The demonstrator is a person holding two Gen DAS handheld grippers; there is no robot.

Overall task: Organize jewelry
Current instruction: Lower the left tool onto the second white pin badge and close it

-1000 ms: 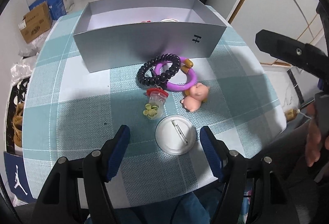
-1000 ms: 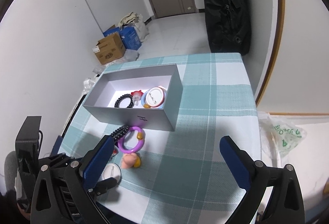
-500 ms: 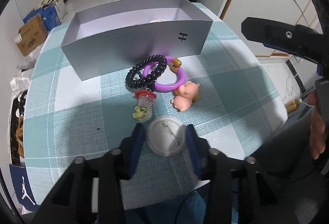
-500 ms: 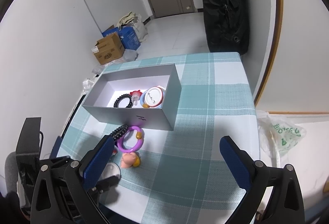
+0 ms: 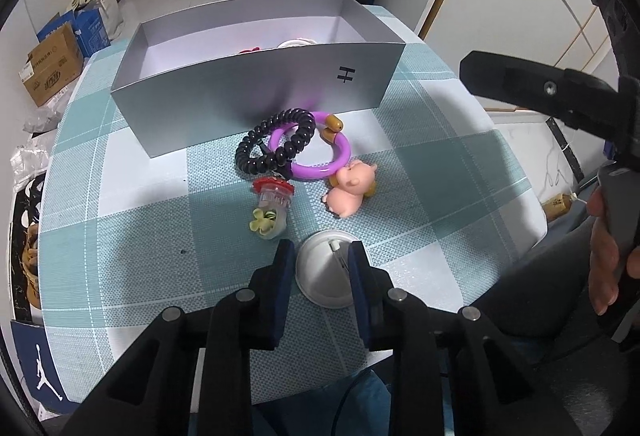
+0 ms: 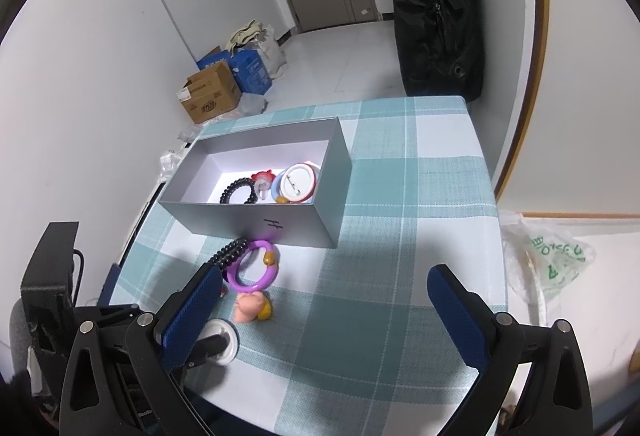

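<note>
A grey open box (image 5: 256, 104) stands on the checked table; in the right wrist view (image 6: 256, 214) it holds a black bead bracelet (image 6: 239, 191), a red clip and a round badge (image 6: 297, 183). In front of it lie a black coil bracelet (image 5: 276, 146), a purple ring (image 5: 320, 156), a pink pig (image 5: 350, 188) and a clear clip with a yellow flower (image 5: 269, 210). My left gripper (image 5: 322, 260) is shut on a white round pin badge (image 5: 326, 276) that lies on the table. My right gripper (image 6: 324, 296) is open and empty above the table.
The table's near edge (image 5: 320, 380) is just behind the left gripper. Cardboard boxes (image 6: 212, 92) and a black bag (image 6: 436, 4) stand on the floor beyond the table. A plastic bag (image 6: 552, 260) lies to the right of the table.
My left gripper's jaws have closed from wide open onto the white badge. The right gripper has barely moved.
</note>
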